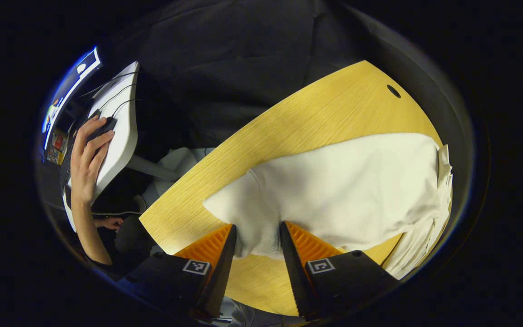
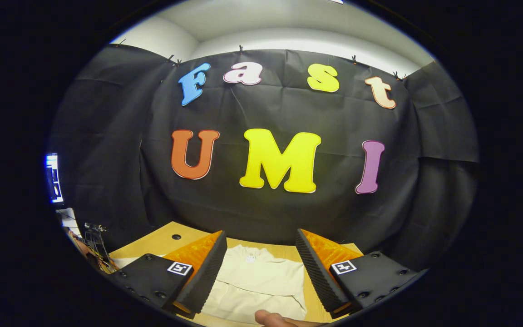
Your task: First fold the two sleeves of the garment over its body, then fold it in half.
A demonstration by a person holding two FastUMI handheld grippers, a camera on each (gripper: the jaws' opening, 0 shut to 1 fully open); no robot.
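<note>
A white long-sleeved garment [image 1: 352, 190] lies spread on the wooden table [image 1: 316, 113]. One sleeve runs toward me and its cuff [image 1: 257, 243] lies between the fingers of my left gripper [image 1: 258, 234], which stands low over the table, partly open around the cuff. In the right gripper view the garment [image 2: 261, 281] lies flat farther off, seen through the gap of my right gripper [image 2: 260, 238], which is open, holds nothing and is raised above the table [image 2: 152, 245]. Part of a person's finger [image 2: 273, 320] shows at the bottom edge.
A person's hand [image 1: 86, 154] rests on a mouse on a white side desk [image 1: 123, 131] at the left, beside a lit screen [image 1: 68, 86]. The table has a cable hole [image 1: 393, 91] near its far corner. The black booth wall [image 2: 261, 213] rises behind the table.
</note>
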